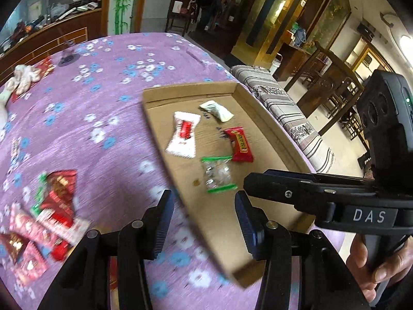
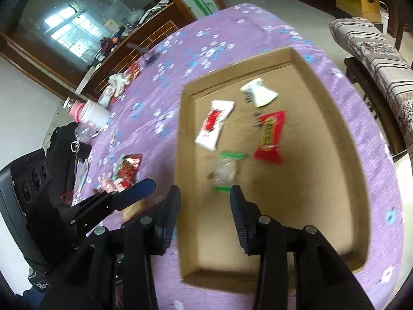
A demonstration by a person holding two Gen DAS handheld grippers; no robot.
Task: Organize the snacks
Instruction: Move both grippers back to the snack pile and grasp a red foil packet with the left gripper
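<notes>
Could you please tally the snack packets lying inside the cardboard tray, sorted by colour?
In the cardboard tray:
White packet with red label: 1
Plain white packet: 1
Red packet: 1
Clear packet with green ends: 1
Total: 4

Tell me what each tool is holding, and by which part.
Nothing: the left tool and right tool are both open and empty above the cardboard tray.

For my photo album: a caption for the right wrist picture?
Open fingers hover over a cardboard tray holding four snack packets.
</notes>
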